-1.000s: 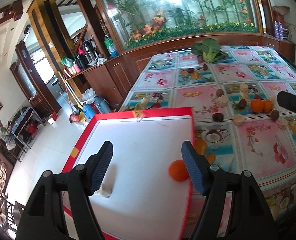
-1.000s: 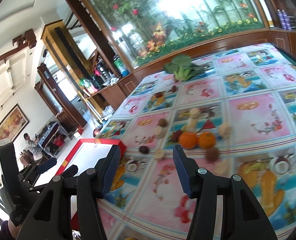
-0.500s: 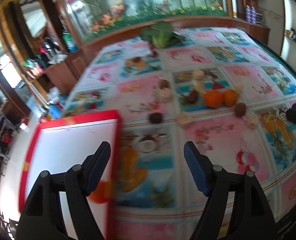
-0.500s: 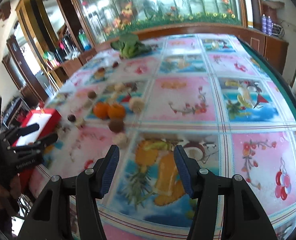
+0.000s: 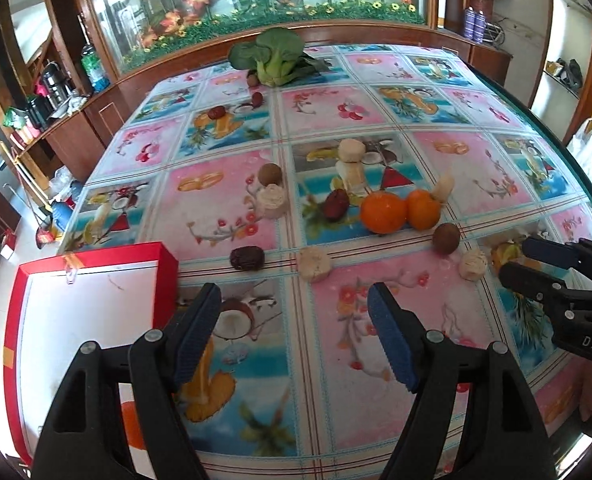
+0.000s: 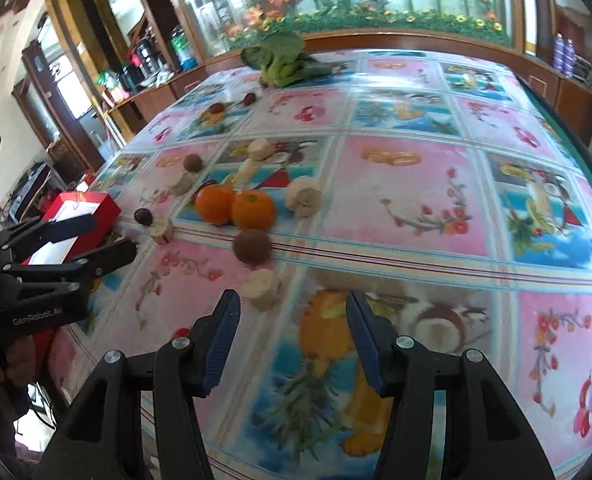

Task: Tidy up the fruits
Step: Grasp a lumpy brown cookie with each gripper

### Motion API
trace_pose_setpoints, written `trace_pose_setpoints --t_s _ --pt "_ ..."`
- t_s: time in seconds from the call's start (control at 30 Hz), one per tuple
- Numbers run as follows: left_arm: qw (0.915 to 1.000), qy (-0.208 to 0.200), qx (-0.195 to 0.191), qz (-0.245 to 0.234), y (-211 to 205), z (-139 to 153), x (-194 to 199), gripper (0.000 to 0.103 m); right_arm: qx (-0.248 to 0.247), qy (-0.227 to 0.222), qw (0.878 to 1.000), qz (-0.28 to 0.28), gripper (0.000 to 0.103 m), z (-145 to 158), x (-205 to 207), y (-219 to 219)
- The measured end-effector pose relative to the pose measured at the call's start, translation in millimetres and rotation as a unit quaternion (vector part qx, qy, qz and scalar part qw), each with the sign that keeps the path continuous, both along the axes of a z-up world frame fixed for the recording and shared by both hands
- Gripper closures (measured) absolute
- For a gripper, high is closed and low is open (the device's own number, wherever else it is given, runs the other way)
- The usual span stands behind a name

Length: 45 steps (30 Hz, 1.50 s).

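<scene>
Left wrist view: left hand-held gripper (image 5: 293, 330) open, nothing btwn its pads, hanging over the counter (image 5: 416, 116) w/ its fruit-print cloth. Red-rimmed white tray (image 5: 95, 304) sits at the counter's left edge, just beside the left finger; one orange fruit (image 5: 132, 426) lies in it, partly hidden behind the gripper frame — only this view shows that. Mid-counter: two oranges (image 5: 400, 211) touching side by side, a dark red fruit (image 5: 336, 205) just left of them, a brown round fruit (image 5: 446, 238) near them to the right, a dark date-like fruit (image 5: 247, 258), and pale chunks (image 5: 315, 264) scattered round. Leafy greens (image 5: 273, 58) at the far end. Right hand-held gripper (image 5: 514, 258) enters from the right edge, tips near a pale chunk.

Right wrist view: right hand-held gripper (image 6: 291, 342) w/ jaws closing, nothing btwn them; a pale chunk (image 6: 261, 288) lies just beyond its left finger, not touching. Brown round fruit (image 6: 251, 246) beyond that, the two oranges (image 6: 235, 206) further on. Left hand-held gripper (image 6: 95, 236) seen side-on at left, jaws apart, in front of the tray (image 6: 77, 210); tray's inside mostly hidden here. Part of a person's hand shows under it, blurred.
</scene>
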<state>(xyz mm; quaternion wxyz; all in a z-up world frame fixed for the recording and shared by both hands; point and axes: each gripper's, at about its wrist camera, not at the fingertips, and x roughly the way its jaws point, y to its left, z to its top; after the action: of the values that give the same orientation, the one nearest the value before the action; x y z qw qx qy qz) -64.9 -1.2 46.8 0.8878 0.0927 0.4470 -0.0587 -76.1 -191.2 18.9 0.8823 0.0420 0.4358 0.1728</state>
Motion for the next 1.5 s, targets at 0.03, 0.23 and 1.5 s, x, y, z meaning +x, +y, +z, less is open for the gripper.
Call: trace_pose_setpoints --t_s 0.03,0.23,1.5 --pt "1.0000 0.000 0.003 0.000 0.2 -0.8 1.7 0.027 0.002 0.005 1.000 0.003 0.052 -1.3 3.2 3.9" --pt "0.9991 0.006 0.011 0.040 26.6 -4.1 13.6 0.027 -0.006 0.015 1.000 0.014 0.072 -6.7 16.0 22.3" --pt "0.9941 -0.012 -0.108 -0.006 40.9 22.4 -8.2 0.076 0.077 -0.004 0.997 0.023 0.081 16.2 -5.1 47.5"
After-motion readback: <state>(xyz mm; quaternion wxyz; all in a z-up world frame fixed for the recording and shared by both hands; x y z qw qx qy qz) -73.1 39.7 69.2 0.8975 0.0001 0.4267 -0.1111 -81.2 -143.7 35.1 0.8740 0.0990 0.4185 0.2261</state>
